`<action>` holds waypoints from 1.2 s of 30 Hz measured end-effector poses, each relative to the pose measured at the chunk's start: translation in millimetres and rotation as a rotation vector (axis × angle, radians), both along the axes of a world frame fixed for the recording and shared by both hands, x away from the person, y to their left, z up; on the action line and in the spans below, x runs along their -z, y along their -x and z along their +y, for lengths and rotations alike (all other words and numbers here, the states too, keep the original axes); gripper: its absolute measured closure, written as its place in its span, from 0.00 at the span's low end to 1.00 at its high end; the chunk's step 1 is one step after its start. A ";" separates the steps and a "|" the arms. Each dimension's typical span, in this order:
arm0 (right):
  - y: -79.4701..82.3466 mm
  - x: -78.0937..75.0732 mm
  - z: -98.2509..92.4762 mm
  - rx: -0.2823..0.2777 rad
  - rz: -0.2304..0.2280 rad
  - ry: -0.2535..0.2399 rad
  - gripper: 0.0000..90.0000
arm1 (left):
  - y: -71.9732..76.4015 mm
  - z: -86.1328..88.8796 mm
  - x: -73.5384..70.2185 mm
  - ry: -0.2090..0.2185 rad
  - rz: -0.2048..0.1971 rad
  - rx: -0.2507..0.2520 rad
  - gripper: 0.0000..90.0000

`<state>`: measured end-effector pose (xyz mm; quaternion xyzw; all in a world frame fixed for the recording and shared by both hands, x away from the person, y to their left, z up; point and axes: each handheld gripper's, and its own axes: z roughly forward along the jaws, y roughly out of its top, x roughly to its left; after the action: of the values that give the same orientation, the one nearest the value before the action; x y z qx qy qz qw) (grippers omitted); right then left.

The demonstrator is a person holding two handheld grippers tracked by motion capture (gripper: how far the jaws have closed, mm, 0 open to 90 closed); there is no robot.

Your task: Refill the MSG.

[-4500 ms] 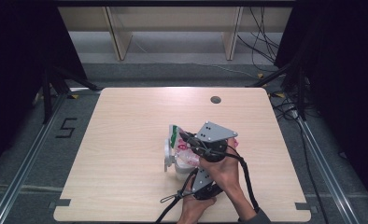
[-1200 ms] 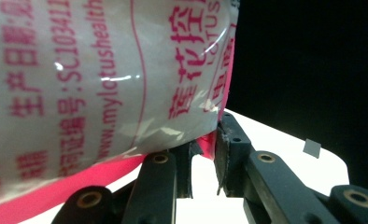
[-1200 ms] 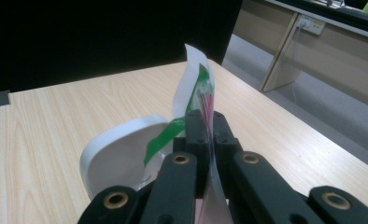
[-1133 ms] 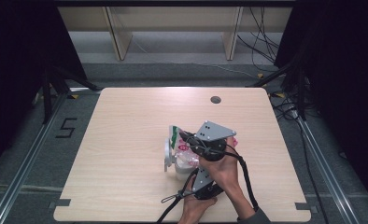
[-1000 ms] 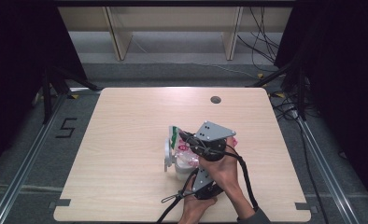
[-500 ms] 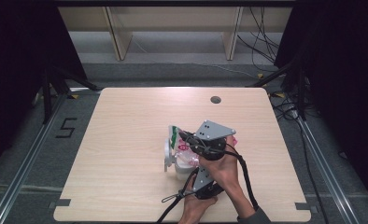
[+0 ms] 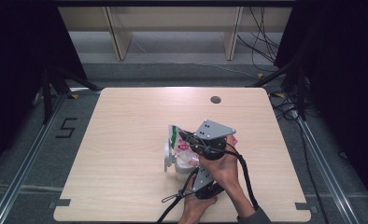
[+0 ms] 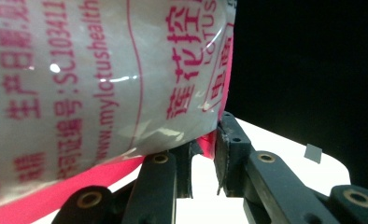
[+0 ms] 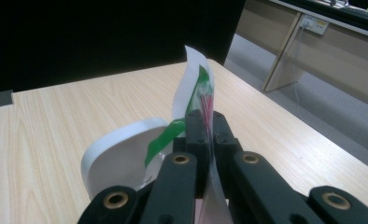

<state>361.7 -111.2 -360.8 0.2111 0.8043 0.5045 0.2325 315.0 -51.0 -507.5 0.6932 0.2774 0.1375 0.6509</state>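
While the right gripper [image 9: 205, 121] stays clenched on the bag [image 9: 196, 84] at frame centre, the left gripper [image 8: 205, 154] pinches its lower edge; a white lid [image 9: 121, 158] sits lower left.

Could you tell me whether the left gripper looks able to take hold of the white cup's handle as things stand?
Probably not yet: the left gripper is occupied with the printed packet between its jaws, so it would likely have to let go before reaching the white cup.

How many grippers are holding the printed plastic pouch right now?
2. The right gripper pinches the white, green and pink printed plastic pouch at its upper edge; the left gripper clamps its pink lower corner, near the table's front.
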 end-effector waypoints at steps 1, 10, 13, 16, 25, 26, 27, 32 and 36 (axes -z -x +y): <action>0.2 0.1 0.3 -0.006 0.002 -0.002 1.00 | 0.0 -0.1 0.2 0.000 0.001 -0.001 0.86; -1.7 0.9 -1.3 0.009 0.010 -0.007 1.00 | 0.4 -0.4 1.1 -0.003 0.004 -0.005 0.86; -1.7 0.2 -1.3 0.007 -0.007 -0.006 1.00 | 0.2 -0.1 0.7 0.004 0.003 -0.004 0.86; -4.2 0.7 -2.3 -0.005 0.005 -0.004 1.00 | -0.2 -0.4 1.2 -0.002 0.006 -0.006 0.86; -5.8 1.2 -0.6 0.000 0.019 -0.008 1.00 | -0.9 0.0 2.6 0.015 0.005 -0.010 0.86; -4.8 0.7 -1.4 0.006 0.045 -0.009 1.00 | -0.9 0.5 2.2 0.015 0.004 -0.008 0.86; -6.4 0.7 -1.2 0.002 0.014 -0.023 1.00 | -0.6 0.9 1.3 0.015 0.004 -0.009 0.86; -5.3 -0.9 0.7 0.001 0.014 -0.006 1.00 | -0.6 0.7 1.4 0.012 0.004 -0.011 0.86; -5.0 -0.9 1.6 -0.001 0.011 -0.006 1.00 | -1.6 0.9 1.5 0.030 -0.005 -0.007 0.86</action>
<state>366.7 -109.6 -359.9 0.2144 0.8041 0.5058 0.2272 316.6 -50.1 -508.9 0.6820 0.2802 0.1372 0.6615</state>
